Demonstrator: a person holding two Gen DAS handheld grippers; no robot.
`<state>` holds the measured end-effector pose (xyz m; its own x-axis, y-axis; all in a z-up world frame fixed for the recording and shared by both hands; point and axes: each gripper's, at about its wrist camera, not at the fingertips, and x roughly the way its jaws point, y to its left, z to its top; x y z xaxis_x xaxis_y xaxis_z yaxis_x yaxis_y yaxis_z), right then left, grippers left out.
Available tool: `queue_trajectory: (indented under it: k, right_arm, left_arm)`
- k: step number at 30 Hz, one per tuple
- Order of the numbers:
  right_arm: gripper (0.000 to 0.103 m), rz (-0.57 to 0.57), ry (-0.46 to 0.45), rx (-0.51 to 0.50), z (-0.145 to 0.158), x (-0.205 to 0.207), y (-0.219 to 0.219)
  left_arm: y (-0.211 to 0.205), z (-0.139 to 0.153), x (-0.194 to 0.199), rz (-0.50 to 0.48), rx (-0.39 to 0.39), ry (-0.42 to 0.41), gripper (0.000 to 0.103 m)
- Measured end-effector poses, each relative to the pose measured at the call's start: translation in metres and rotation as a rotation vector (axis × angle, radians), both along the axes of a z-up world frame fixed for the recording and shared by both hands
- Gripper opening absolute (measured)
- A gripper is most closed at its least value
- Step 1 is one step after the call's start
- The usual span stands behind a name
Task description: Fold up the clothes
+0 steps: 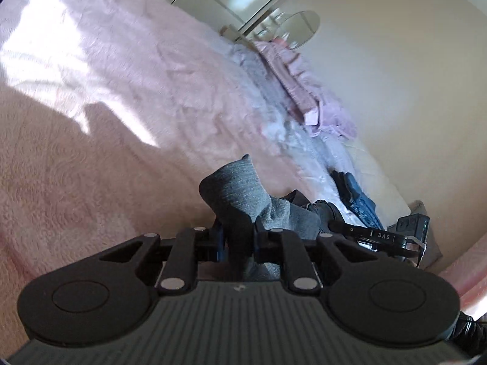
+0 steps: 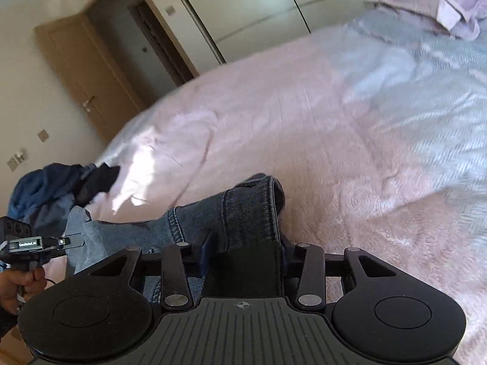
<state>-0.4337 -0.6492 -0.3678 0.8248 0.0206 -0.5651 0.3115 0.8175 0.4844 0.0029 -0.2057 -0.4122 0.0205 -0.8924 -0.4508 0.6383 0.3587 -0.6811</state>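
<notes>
A pair of grey jeans (image 1: 231, 188) lies bunched on the pink bed cover (image 1: 106, 158). In the left wrist view my left gripper (image 1: 239, 232) is shut on a fold of the grey fabric, which sticks up past the fingertips. In the right wrist view my right gripper (image 2: 246, 245) is shut on a thick fold of the same jeans (image 2: 249, 210), stitched seam showing, the denim filling the gap between the fingers. Each gripper appears in the other's view: the right gripper (image 1: 380, 238) close by on the right, the left gripper (image 2: 33, 245) at the left edge, held by a hand (image 2: 15, 286).
A heap of blue and dark clothes (image 2: 51, 188) lies at the bed's edge beyond the jeans. A stack of folded pink garments (image 2: 432, 3) rests on the pale grey bedding (image 2: 426, 91) at the far side. A brown door (image 2: 76, 70) and wardrobe fronts (image 2: 258, 6) stand behind the bed.
</notes>
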Motion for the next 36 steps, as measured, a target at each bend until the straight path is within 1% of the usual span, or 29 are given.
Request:
queue_trajectory:
  k: [1, 2, 6, 8, 9, 10, 13, 15, 17, 19, 20, 21, 22, 23, 24, 25, 26, 28, 31, 33, 34, 35, 36]
  right_arm:
    - [0.041, -0.023, 0.027, 0.026, -0.010, 0.008, -0.005]
    - [0.041, -0.055, 0.028, 0.061, -0.013, 0.010, -0.008]
    - [0.041, -0.160, -0.006, 0.193, -0.006, 0.001, -0.010]
    - [0.041, -0.193, -0.025, 0.237, -0.005, -0.002, -0.010]
    - [0.044, -0.180, -0.031, 0.226, -0.005, -0.004, -0.011]
    - [0.047, -0.167, -0.037, 0.216, -0.005, -0.005, -0.012]
    - [0.050, -0.129, -0.055, 0.184, -0.004, -0.010, -0.016]
    - [0.050, -0.130, -0.077, 0.162, -0.001, -0.014, -0.020]
    - [0.050, -0.148, -0.107, 0.142, 0.003, -0.019, -0.026]
    - [0.049, -0.112, -0.136, 0.173, 0.002, -0.010, -0.032]
    - [0.049, -0.073, -0.130, 0.192, -0.001, -0.002, -0.034]
    - [0.037, -0.042, -0.107, 0.209, -0.004, 0.006, -0.034]
    - [0.018, -0.036, -0.097, 0.203, -0.002, 0.011, -0.034]
    - [0.017, -0.030, -0.086, 0.197, -0.001, 0.015, -0.033]
    - [0.015, -0.022, -0.081, 0.187, 0.002, 0.019, -0.032]
    - [0.008, 0.001, -0.104, 0.154, 0.013, 0.021, -0.030]
    - [0.008, 0.025, -0.121, 0.119, 0.022, 0.025, -0.030]
    - [0.008, 0.058, -0.123, 0.076, 0.027, 0.038, -0.034]
    - [0.008, 0.057, -0.084, 0.153, -0.003, 0.045, -0.053]
    - [0.009, 0.057, -0.065, 0.206, -0.022, 0.048, -0.065]
    - [0.010, 0.060, -0.092, 0.235, -0.025, 0.041, -0.068]
    - [0.012, 0.061, -0.102, 0.238, -0.024, 0.035, -0.069]
    - [0.020, 0.050, -0.100, 0.221, -0.020, 0.029, -0.067]
  left_arm:
    - [-0.006, -0.005, 0.009, -0.001, 0.011, 0.016, 0.014]
    - [-0.011, -0.004, 0.016, -0.006, 0.011, 0.010, 0.014]
    - [-0.033, 0.000, 0.046, -0.024, 0.032, -0.022, 0.014]
    - [-0.043, -0.006, 0.058, -0.039, 0.060, -0.010, 0.018]
    - [-0.046, -0.011, 0.062, -0.049, 0.084, 0.008, 0.024]
    - [-0.046, -0.014, 0.062, -0.054, 0.097, 0.017, 0.026]
    - [-0.033, -0.007, 0.059, -0.051, 0.081, -0.002, 0.035]
    - [-0.029, -0.005, 0.063, -0.013, 0.070, 0.006, 0.048]
    - [-0.030, -0.007, 0.068, 0.010, 0.055, 0.031, 0.048]
    - [-0.036, -0.010, 0.070, 0.012, 0.054, 0.043, 0.046]
    - [-0.039, -0.011, 0.069, 0.006, 0.057, 0.039, 0.028]
    - [-0.040, -0.009, 0.066, 0.000, 0.054, 0.027, 0.020]
    - [-0.037, -0.005, 0.063, 0.005, 0.042, 0.012, 0.017]
    - [-0.033, 0.000, 0.060, 0.009, 0.021, -0.001, 0.016]
    - [-0.028, 0.004, 0.057, 0.013, -0.007, -0.015, 0.016]
    - [-0.025, 0.006, 0.055, 0.017, -0.010, -0.029, 0.016]
    - [-0.026, 0.003, 0.056, 0.024, 0.005, -0.035, 0.016]
    - [-0.031, -0.010, 0.060, 0.042, 0.048, -0.020, 0.016]
    - [-0.037, -0.023, 0.065, 0.055, 0.079, 0.005, 0.018]
    - [-0.037, -0.021, 0.066, 0.052, 0.095, 0.006, 0.024]
    - [-0.035, -0.019, 0.066, 0.054, 0.102, 0.005, 0.027]
    - [-0.031, -0.015, 0.065, 0.064, 0.108, -0.005, 0.032]
    - [-0.026, -0.010, 0.064, 0.081, 0.116, -0.022, 0.033]
